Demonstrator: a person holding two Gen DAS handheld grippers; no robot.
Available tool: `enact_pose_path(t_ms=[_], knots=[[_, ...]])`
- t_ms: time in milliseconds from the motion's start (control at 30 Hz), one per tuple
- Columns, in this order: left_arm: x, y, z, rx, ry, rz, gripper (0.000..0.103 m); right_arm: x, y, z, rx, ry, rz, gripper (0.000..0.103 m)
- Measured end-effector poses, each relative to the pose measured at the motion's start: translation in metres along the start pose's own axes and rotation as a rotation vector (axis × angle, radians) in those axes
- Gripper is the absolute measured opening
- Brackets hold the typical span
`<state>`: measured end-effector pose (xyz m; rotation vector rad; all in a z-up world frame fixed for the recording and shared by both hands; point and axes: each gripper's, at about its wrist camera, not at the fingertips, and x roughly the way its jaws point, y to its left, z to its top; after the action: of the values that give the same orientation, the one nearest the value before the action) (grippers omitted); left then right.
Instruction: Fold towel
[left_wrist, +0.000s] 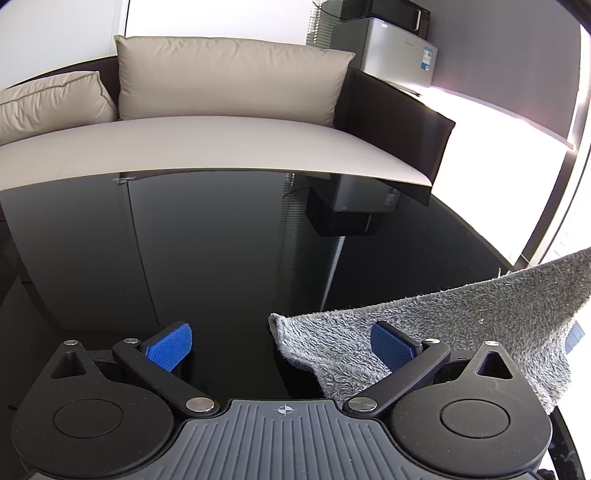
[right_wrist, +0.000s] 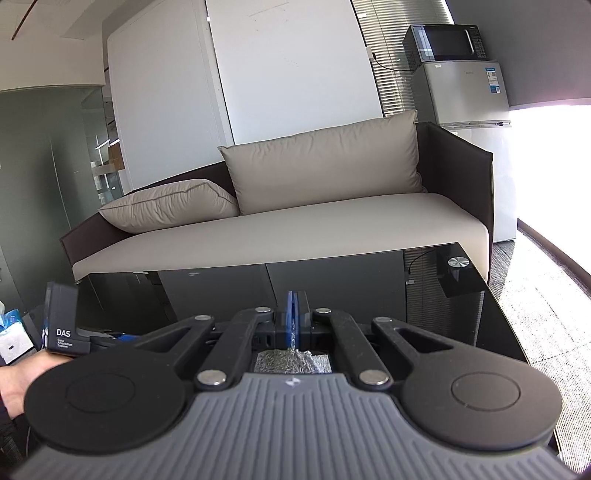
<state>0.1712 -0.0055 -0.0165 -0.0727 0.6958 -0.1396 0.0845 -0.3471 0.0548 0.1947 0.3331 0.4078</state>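
The grey terry-cloth towel (left_wrist: 461, 332) hangs lifted at the 3 o'clock side of the left wrist view. Its long axis rises from a drooping corner near the centre at 5 o'clock up to the right frame edge at 3 o'clock, where it leaves the view.

Left gripper (left_wrist: 282, 345): jaws spread wide, nothing between the blue pads (left_wrist: 170, 345). The towel's free corner lies just beyond and partly behind the right-hand pad; contact cannot be confirmed. This gripper is the nearer one to the free corner.

Right gripper (right_wrist: 293, 317): jaws fully closed. A strand of grey pile shows in the seam between the pads, and more towel (right_wrist: 291, 362) bunches directly beneath them. It is judged to be pinching a towel edge.

The glossy black glass tabletop (left_wrist: 221, 240) is bare from 9 o'clock through 1 o'clock. Its far edge abuts the beige cushioned sofa (right_wrist: 314, 221); its right edge runs toward 4 o'clock in the right wrist view.

The coming move probably calls for the left gripper to shift toward 3 o'clock and close on the corner. Room is ample.
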Motion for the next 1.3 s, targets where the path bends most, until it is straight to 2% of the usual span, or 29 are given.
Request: enact_pose_path(t_ms=[267,500,867,1067,1133,1200,1300], knots=[[-0.003,0.000,0.001,0.003,-0.017,-0.023,0.102,-0.036,-0.004,-0.005,0.025,-0.067,0.019,0.001],[-0.002,-0.006,-0.001,0.014,-0.035,-0.088,0.102,-0.047,-0.008,-0.016,0.030,-0.041,0.038,0.001],[0.013,-0.008,0.008,-0.019,-0.039,-0.090,0.102,-0.049,-0.005,-0.022,0.033,-0.032,0.042,0.001],[0.020,-0.005,0.014,-0.061,-0.042,-0.118,0.102,-0.047,-0.005,-0.025,0.033,-0.019,0.040,0.001],[0.022,-0.005,0.016,-0.066,-0.046,-0.128,0.097,-0.047,-0.006,-0.025,0.034,-0.020,0.039,0.001],[0.024,-0.007,0.017,-0.058,-0.046,-0.138,0.087,-0.047,-0.007,-0.025,0.035,-0.023,0.037,0.001],[0.026,-0.010,0.017,-0.044,-0.038,-0.151,0.084,-0.048,-0.007,-0.026,0.037,-0.027,0.033,0.001]])
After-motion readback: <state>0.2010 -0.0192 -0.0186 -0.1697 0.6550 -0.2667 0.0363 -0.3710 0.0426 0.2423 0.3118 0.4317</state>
